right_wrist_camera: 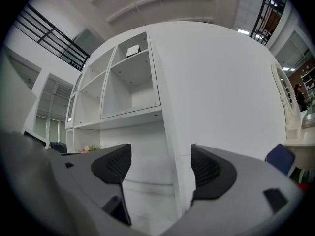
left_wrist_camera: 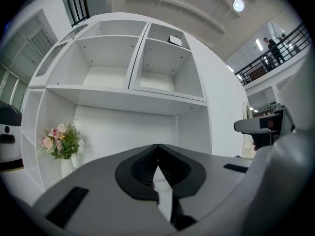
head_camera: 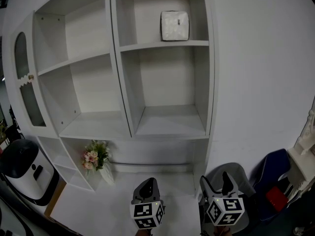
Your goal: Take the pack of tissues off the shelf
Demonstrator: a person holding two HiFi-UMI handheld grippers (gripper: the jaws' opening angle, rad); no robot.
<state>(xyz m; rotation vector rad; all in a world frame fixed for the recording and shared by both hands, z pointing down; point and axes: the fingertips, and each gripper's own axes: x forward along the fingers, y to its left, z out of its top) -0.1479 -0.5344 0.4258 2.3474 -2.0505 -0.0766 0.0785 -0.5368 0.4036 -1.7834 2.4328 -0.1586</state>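
Note:
The pack of tissues (head_camera: 174, 25), white and squarish, stands on the top right shelf of a white shelf unit (head_camera: 165, 44); it shows small in the left gripper view (left_wrist_camera: 175, 40) and in the right gripper view (right_wrist_camera: 132, 50). My left gripper (head_camera: 146, 187) is low at the bottom centre, jaws shut with nothing between them (left_wrist_camera: 158, 151). My right gripper (head_camera: 217, 181) is beside it to the right, jaws open and empty (right_wrist_camera: 160, 166). Both are far below the tissues.
A vase of pink flowers (head_camera: 96, 159) stands on the lower surface at the left. A black and white bin (head_camera: 22, 168) sits at far left. A grey chair (head_camera: 236, 176) and a blue one (head_camera: 273, 168) are at the right, by a white wall.

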